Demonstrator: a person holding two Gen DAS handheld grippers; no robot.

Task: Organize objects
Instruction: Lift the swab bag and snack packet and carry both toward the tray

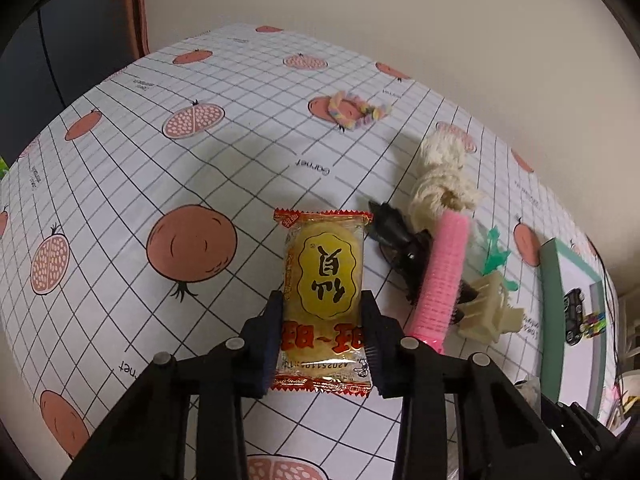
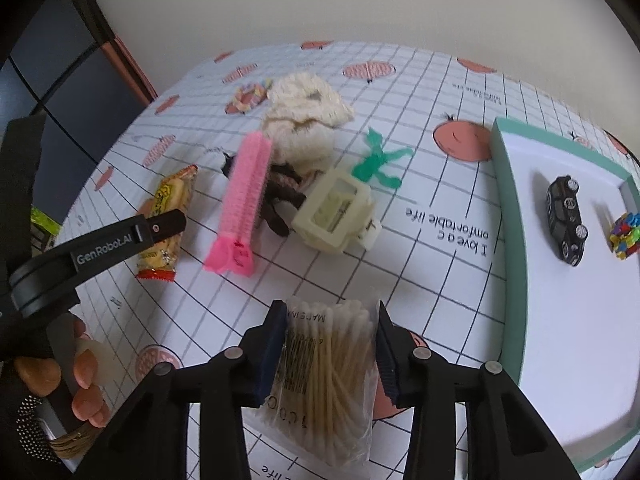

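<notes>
Snack packet (image 1: pixel 323 300) between jaws; pink roller (image 1: pixel 442 276) alongside.

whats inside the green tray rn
Inside the green tray: a black toy car and a multicoloured toy beside it. The tray's near right corner is cut off by the frame edge.

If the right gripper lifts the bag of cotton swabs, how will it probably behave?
The bag of cotton swabs looks light, being thin sticks in clear film. The film may be slippery and crumple between the right gripper pads, so the bag probably sags below the grip rather than staying stiff.
</notes>
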